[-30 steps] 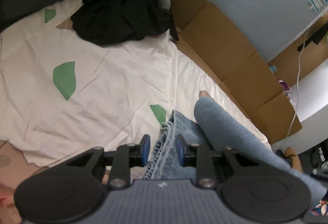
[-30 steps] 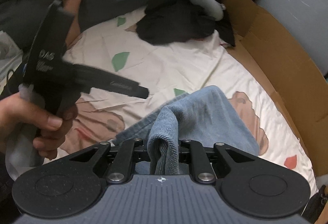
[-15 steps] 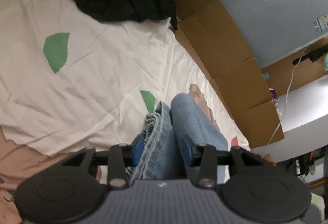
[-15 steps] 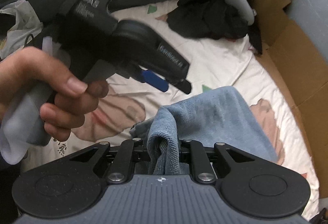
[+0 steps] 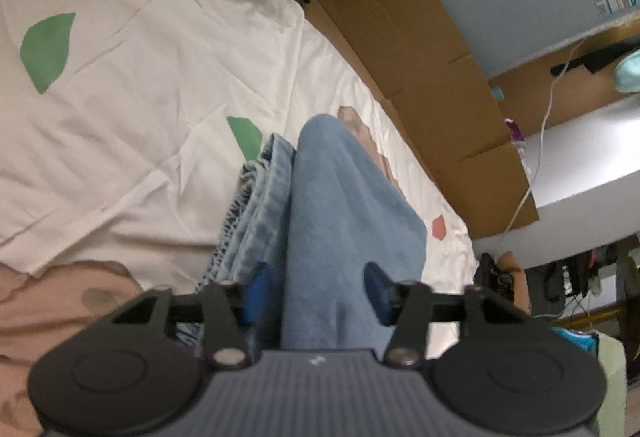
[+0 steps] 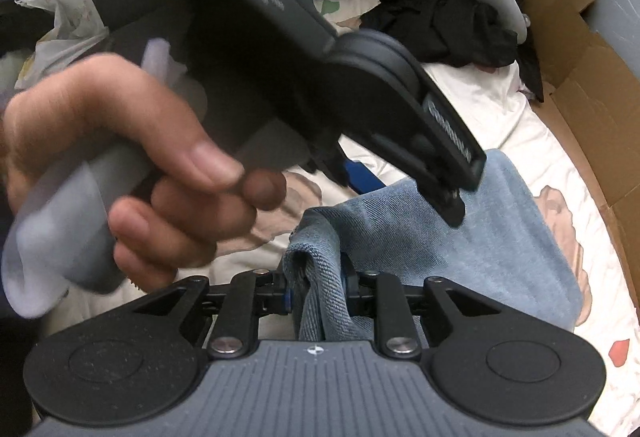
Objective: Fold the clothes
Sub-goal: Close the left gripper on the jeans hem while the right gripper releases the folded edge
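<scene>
Your left gripper (image 5: 320, 287), its jaws just closing, straddles the blue jeans (image 5: 344, 221) without clearly pinching them. Your right gripper (image 6: 316, 291) clamps a denim fold, now lowered onto the bedsheet (image 5: 120, 85), finishing this fold.

Both wrist views look down, close over the same blue jeans (image 5: 344, 221) on the bed (image 5: 132, 85).

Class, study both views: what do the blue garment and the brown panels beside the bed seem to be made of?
Blue garment: apparently washed denim, matte; diagonal twill weave and stitched hem show.
Brown panels: seemingly corrugated cardboard, dull; flat flaps with fold creases.
</scene>
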